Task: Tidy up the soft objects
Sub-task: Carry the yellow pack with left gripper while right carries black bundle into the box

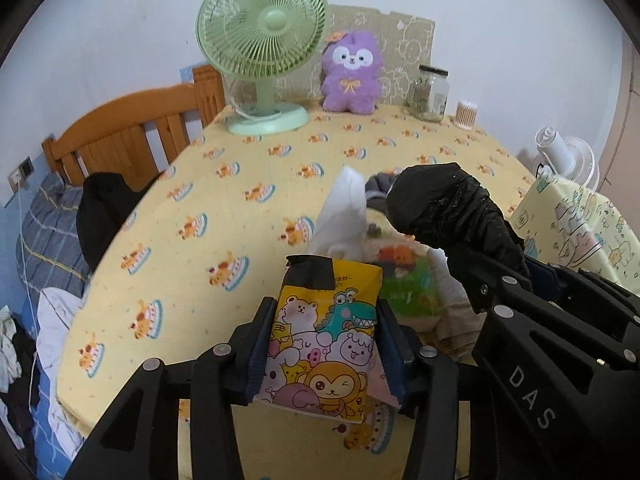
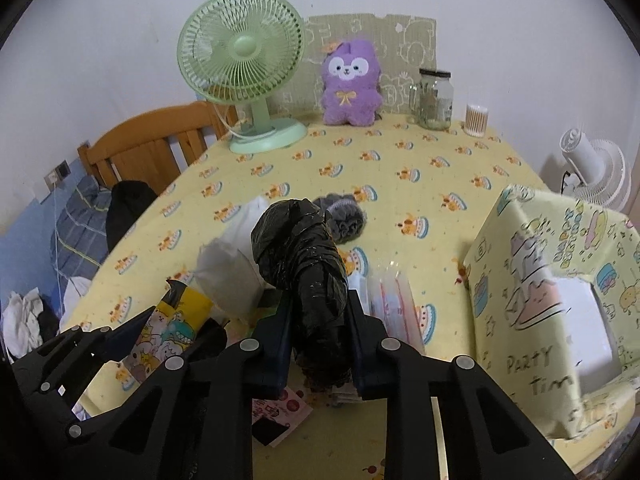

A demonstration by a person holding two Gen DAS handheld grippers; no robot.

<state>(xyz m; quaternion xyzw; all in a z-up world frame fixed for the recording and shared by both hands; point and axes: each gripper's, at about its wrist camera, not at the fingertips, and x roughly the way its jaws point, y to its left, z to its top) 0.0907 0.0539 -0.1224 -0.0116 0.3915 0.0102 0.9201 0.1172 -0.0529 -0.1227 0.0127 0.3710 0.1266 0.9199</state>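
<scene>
Left wrist view shows the left tongs (image 1: 324, 344) clamped on a yellow cartoon-printed tissue pack (image 1: 326, 336), pads pressing both its sides, the pack lifted clear of the yellow patterned surface (image 1: 240, 168); right wrist view shows the right tongs (image 2: 320, 332) closed nearly all the way on a black plastic bag roll (image 2: 308, 276), which stands up between the pads and leans slightly left; below and beyond both lies the remaining heap of soft things: a loose white tissue (image 1: 344, 216), a grey scrunchie (image 2: 344, 216), a clear packet (image 2: 394, 304) just beside the roll; a gift-wrapped box (image 2: 552, 300) with a cut-out opening sits to the right, probably the place these things are meant to go, though that is only my guess; a green desk fan (image 1: 262, 48), a purple plush toy (image 1: 352, 74), a glass jar (image 1: 430, 94) and a cotton swab tub (image 1: 466, 114) stand well apart at the far edge; the risks as I judge them: the two tongs work just beside each other, so one may knock the other when carrying sideways; the slick crinkled roll may slide out of its narrow grip if tilted; the squashed pack may bulge and slip, or drag the loose tissue along with it.
</scene>
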